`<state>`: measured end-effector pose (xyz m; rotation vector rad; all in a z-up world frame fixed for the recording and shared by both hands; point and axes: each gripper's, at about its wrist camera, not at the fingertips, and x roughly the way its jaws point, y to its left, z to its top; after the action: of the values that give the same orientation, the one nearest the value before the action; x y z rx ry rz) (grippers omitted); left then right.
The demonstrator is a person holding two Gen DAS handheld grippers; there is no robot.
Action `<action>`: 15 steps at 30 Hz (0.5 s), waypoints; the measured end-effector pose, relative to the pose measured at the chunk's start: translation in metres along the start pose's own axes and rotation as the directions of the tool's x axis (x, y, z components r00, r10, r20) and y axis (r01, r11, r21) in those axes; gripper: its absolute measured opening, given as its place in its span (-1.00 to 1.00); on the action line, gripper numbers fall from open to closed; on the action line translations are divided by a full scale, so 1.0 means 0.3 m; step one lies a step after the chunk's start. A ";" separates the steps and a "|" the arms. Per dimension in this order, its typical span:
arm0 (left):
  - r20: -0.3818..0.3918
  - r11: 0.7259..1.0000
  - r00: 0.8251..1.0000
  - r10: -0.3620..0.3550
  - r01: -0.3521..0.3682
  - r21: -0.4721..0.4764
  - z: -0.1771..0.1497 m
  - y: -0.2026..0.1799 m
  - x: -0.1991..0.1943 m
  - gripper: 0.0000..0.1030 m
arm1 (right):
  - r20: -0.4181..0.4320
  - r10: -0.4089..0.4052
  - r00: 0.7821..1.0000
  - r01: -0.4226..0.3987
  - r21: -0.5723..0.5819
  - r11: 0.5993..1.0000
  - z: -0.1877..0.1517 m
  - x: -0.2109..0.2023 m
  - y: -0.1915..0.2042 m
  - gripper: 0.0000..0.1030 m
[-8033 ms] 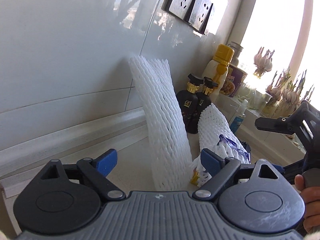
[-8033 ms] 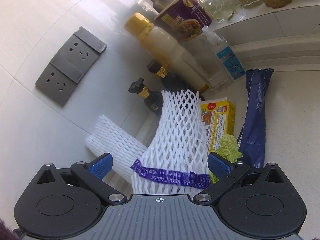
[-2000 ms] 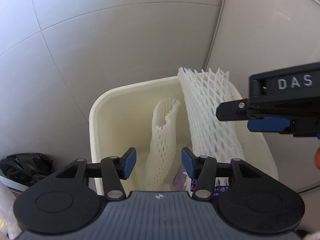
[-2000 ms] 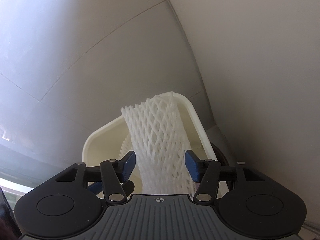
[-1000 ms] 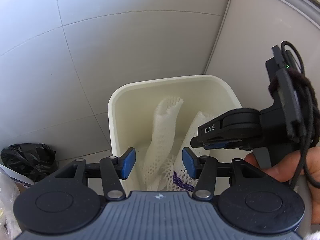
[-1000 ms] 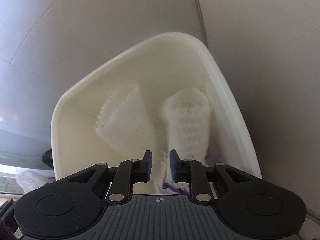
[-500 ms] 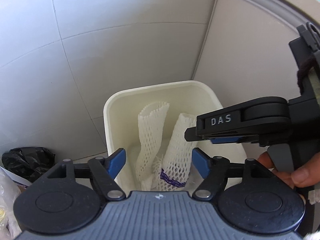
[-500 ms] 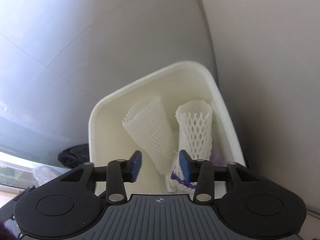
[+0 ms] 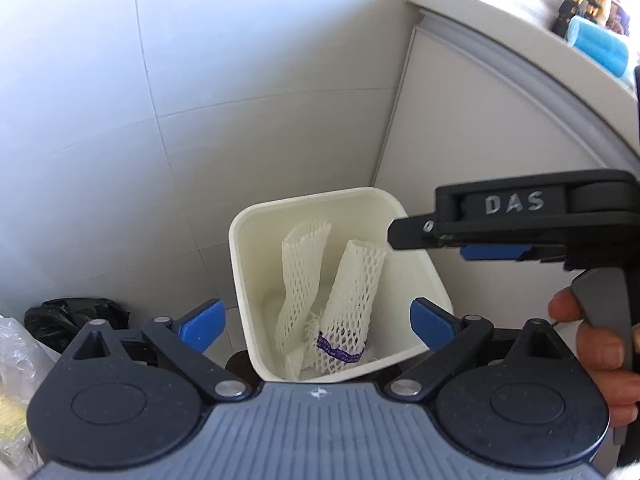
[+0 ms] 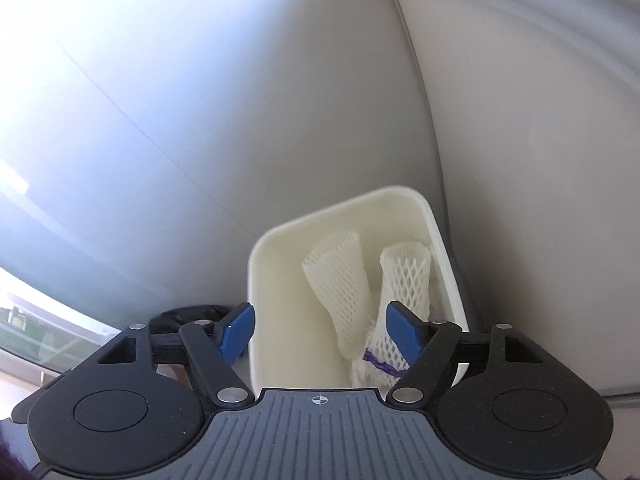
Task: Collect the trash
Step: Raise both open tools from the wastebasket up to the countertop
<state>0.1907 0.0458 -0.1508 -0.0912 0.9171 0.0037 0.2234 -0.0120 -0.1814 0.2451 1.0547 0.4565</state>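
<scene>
Bin: a cream plastic trash bin (image 9: 240, 280) stands on the floor in the corner, between the tiled wall (image 9: 100, 120) and a pale cabinet panel (image 9: 460, 128).
Trash: two white foam nets are inside the bin, standing on end and leaning against each other. The plain foam net (image 9: 300, 272) is on the left; the foam net with a purple band (image 9: 352, 288) is on the right, its band low near the bin's bottom.
Left gripper: the left gripper (image 9: 316, 320) hangs above the bin's near rim, its jaws opening wide. Nothing is between the blue pads (image 9: 200, 320); the nets lie well below them.
Right gripper: the right gripper (image 10: 318, 330) is also over the bin, jaws opening, holding nothing. From the left camera it reaches in from the right, above the bin's right rim, with a person's hand (image 9: 600, 352) on its handle.
Beside the bin: a crumpled black bag (image 9: 76, 316) lies on the floor to the left.
</scene>
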 end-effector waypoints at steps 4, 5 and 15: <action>0.010 1.000 1.000 -0.008 0.009 -0.008 0.005 -0.005 -0.077 0.99 | 0.051 0.015 0.999 -0.014 -0.022 1.000 0.002 -0.088 0.039 0.56; 0.014 1.000 1.000 -0.011 0.011 -0.008 0.008 -0.005 -0.092 0.99 | 0.063 0.019 0.998 -0.017 -0.027 0.999 0.003 -0.114 0.043 0.57; 0.067 0.999 0.996 -0.054 0.053 0.009 0.024 -0.040 -0.197 0.99 | 0.165 0.041 0.985 -0.027 -0.088 0.996 0.020 -0.329 0.110 0.71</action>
<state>0.1611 0.0364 -0.0987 -0.1083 0.8475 -0.0462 0.1798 -0.0296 -0.0883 0.2215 0.8663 0.5025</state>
